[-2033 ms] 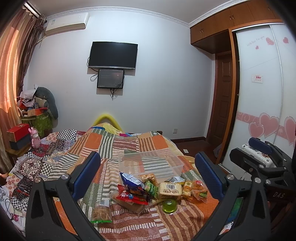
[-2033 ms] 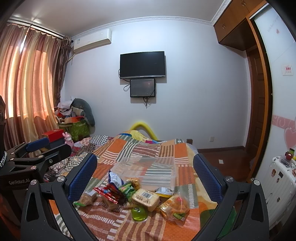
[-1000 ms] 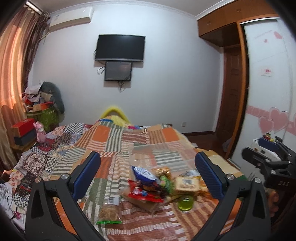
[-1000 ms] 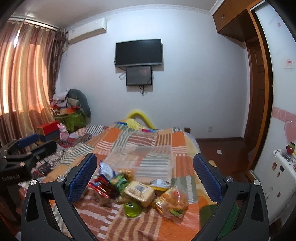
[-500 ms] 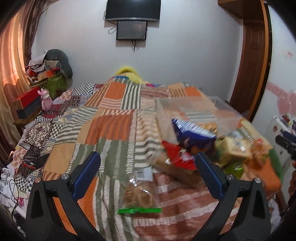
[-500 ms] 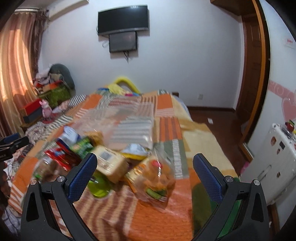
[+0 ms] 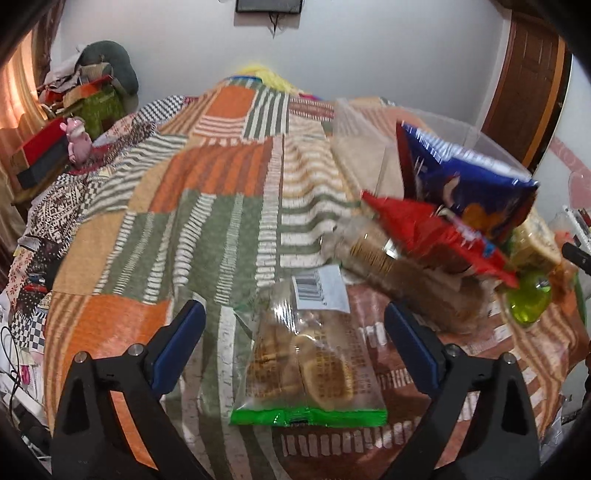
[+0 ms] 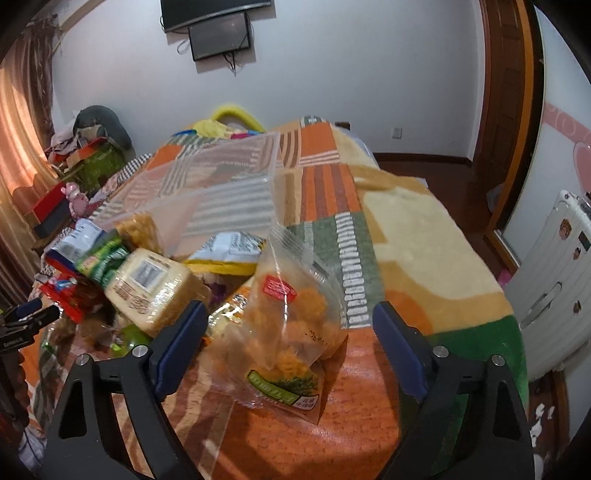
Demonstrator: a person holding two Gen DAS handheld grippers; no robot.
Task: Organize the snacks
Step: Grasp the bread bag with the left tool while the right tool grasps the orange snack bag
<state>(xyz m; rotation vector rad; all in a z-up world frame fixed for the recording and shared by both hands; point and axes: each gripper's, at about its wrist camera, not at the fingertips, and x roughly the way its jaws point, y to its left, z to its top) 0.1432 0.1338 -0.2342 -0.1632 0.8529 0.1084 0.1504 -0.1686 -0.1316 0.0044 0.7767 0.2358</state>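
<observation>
Both tools are held wide apart, nothing gripped. The left tool [image 7: 293,343] frames a waffle bag [image 7: 306,354] and the right tool [image 8: 288,341] an orange snack bag [image 8: 291,321], both on the bed [image 8: 413,221]. Slippery film could be pinched loosely and dropped, or the pile [image 8: 144,280] toppled.

Both wrist views low over the bed [image 7: 207,206], sharing the snack pile [image 8: 155,291].

This was a home bedroom: a bed under an orange, green and white patchwork blanket [image 7: 207,206] stretched ahead of both grippers. Beyond it hung a black wall-mounted television [image 8: 207,11], with peach curtains [image 8: 22,122] far left and a brown wooden door [image 8: 509,81] right.
</observation>
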